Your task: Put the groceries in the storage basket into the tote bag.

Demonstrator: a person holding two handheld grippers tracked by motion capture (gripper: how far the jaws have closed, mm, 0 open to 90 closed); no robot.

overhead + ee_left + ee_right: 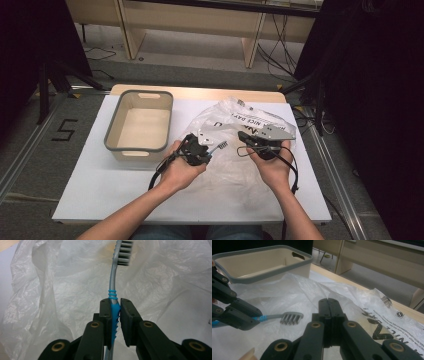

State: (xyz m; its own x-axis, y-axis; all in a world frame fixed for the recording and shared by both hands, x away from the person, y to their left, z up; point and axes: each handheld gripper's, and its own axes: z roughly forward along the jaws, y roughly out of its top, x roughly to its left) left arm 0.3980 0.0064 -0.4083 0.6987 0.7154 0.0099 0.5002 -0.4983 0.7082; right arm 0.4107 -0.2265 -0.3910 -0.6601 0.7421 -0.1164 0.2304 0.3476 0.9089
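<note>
My left gripper [115,315] pinches the toothbrush [114,293] above the plastic bag [235,150]; my right gripper [328,306], jaws pressed together, waits empty just right of it.

Left tongs [115,315]: black linked arms with brass-coloured pivot rivets, flat rectangular jaw pads with small screws. Right tongs [328,315]: identical construction. In the high view, each unit carries a grey three-cornered top plate and a trailing black cable. Forearms are bare, unsleeved.
</note>
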